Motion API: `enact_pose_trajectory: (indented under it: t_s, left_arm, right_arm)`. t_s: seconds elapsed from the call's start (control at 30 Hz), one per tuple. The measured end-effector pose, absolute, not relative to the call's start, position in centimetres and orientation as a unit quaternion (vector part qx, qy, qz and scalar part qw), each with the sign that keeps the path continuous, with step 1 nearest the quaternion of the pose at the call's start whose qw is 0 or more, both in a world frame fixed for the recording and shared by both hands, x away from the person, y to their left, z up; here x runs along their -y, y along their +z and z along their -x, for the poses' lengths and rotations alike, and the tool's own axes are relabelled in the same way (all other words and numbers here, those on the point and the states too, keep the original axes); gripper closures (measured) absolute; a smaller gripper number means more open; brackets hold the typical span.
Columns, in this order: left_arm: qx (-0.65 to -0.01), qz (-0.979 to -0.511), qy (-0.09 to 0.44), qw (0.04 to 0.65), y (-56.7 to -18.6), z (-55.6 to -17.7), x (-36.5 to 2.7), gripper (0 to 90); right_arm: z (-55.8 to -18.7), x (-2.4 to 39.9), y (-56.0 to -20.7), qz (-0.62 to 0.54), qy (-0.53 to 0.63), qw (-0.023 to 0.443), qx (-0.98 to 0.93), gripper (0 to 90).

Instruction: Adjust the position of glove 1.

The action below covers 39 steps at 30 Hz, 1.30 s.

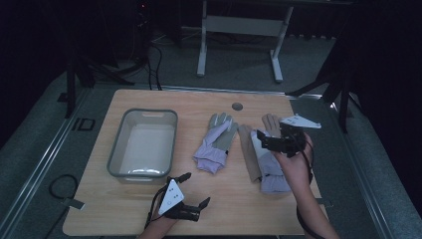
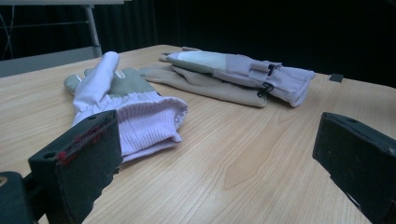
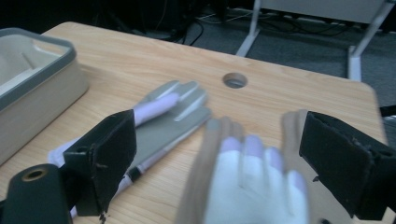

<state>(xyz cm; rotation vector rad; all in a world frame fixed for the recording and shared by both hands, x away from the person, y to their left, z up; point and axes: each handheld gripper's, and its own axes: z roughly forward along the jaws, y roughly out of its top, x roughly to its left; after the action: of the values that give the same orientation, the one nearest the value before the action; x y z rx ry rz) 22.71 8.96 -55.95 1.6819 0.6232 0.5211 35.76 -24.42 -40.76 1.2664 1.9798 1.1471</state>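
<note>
Two lilac work gloves lie on the wooden table. The folded glove with a grey palm rests at the centre. To its right lies the longer glove, tan and lilac. My right gripper hovers open just over that glove's finger end, jaws spread either side of it. At the table's front edge my left gripper stands open, pointing toward the folded glove's knit cuff, with bare wood between its jaws.
A grey-rimmed plastic bin sits on the table's left half. A round cable hole is near the far edge. A white-legged desk frame stands on the floor beyond.
</note>
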Motion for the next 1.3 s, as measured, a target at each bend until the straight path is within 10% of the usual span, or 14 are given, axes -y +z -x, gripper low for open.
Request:
enact_pose_trajectory:
  t_s: [1.3]
  left_arm:
    - [-0.257, -0.727, 0.223, 0.596, -56.0, -22.5, -8.8, 1.5]
  right_arm:
    - [-44.1, 10.1, -53.4, -0.516, 0.315, 0.19, -0.774, 19.1]
